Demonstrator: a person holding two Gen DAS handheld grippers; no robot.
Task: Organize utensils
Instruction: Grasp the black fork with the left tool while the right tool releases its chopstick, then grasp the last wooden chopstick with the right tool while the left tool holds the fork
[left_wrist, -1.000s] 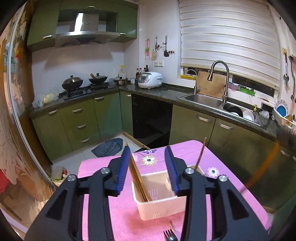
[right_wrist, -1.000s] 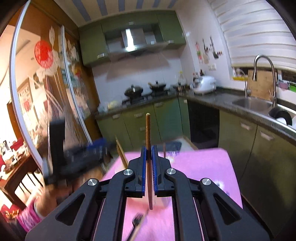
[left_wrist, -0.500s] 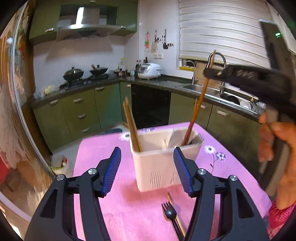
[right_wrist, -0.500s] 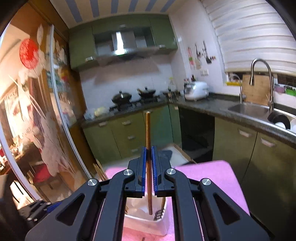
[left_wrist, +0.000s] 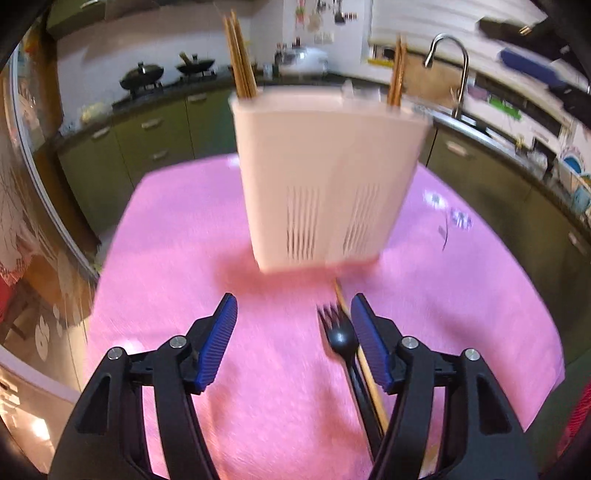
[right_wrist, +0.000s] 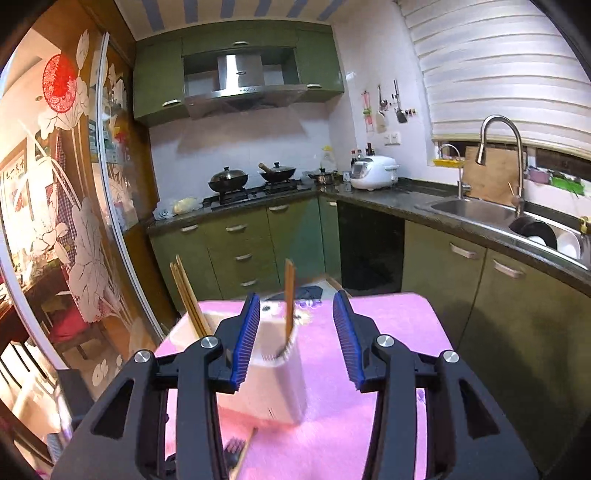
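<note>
Left wrist view: the left gripper (left_wrist: 291, 332) is low over the pink tablecloth (left_wrist: 177, 236), jaws spread apart and holding nothing. A black fork (left_wrist: 338, 336) and a single wooden chopstick (left_wrist: 365, 373) lie on the cloth just inside its right-hand finger. The white utensil holder (left_wrist: 325, 177) stands upright beyond, with a bundle of chopsticks (left_wrist: 240, 62) at its left end and a brown pair (left_wrist: 397, 70) at its right end. Its front carries vent slits; no brand or writing is legible.

Right wrist view: the right gripper (right_wrist: 295, 339) is above the holder, jaws wide apart, empty. Framed calligraphy (right_wrist: 16, 173) on the left wall is too small to read.
</note>
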